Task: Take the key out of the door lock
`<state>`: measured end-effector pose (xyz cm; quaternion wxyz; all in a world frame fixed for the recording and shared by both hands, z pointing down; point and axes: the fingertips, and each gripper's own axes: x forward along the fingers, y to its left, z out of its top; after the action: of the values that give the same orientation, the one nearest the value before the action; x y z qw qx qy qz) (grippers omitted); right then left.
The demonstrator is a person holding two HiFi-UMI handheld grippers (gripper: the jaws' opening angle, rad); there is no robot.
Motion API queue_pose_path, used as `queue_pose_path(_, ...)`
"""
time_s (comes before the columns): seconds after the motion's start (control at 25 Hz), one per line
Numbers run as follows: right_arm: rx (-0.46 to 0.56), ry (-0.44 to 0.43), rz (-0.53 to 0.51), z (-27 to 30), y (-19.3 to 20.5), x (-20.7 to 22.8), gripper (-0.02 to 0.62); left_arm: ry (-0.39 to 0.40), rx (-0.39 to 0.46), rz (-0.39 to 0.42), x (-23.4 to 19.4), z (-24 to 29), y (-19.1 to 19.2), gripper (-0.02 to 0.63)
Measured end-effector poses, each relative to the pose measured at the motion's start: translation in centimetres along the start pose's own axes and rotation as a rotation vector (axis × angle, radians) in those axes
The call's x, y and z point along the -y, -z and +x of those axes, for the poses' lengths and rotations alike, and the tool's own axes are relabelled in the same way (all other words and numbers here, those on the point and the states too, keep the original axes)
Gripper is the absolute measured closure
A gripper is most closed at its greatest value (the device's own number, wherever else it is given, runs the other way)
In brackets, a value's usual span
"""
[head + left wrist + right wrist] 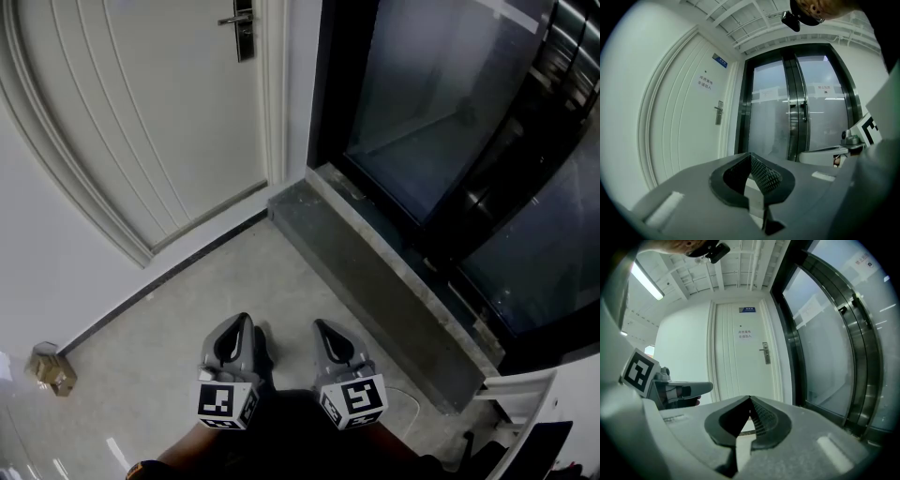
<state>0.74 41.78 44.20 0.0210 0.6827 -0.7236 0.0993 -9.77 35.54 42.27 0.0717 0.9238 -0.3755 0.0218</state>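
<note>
The white door [141, 112] stands ahead at the upper left, with its metal handle and lock plate [242, 28] near the top edge. The same lock plate [719, 112] shows far off in the left gripper view, and the lock plate [765, 353] also shows in the right gripper view. The key is too small to make out. My left gripper [246, 320] and right gripper [320, 325] are held side by side low in the head view, far from the door. Both have their jaws closed tip to tip with nothing between them.
Dark-framed glass doors [450, 112] fill the right side behind a raised grey stone threshold [375, 272]. A small cardboard box [52, 367] sits on the floor by the left wall. A white frame [516, 412] stands at the bottom right. Signs [745, 333] hang on the door.
</note>
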Motion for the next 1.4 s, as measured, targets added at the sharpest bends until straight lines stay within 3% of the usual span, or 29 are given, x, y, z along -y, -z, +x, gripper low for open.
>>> queue_pose_path(0.32,-0.027,0.069,-0.02,8.1,-2.7,3.7,0.604,0.06,0.007,-0.026,-4.4,9.2,-1.6,0.588)
queue_pose_path(0.68,-0.055,0.042,-0.036,22.0,-5.8,4.7,0.604,0.037,0.018,-0.046,-14.7,19.0,-3.4,0.588)
queue_pose_path(0.92,-0.042,-0.014,-0.067,29.5,-7.6,3.4,0.604,-0.033,0.042,-0.053,-21.7,22.1,-4.7,0.588)
queue_pose_path(1.4,-0.062,-0.148,-0.058,41.1,-9.1,4.0,0.604,-0.207,0.055,-0.059,-30.5,26.0,-6.1,0.589)
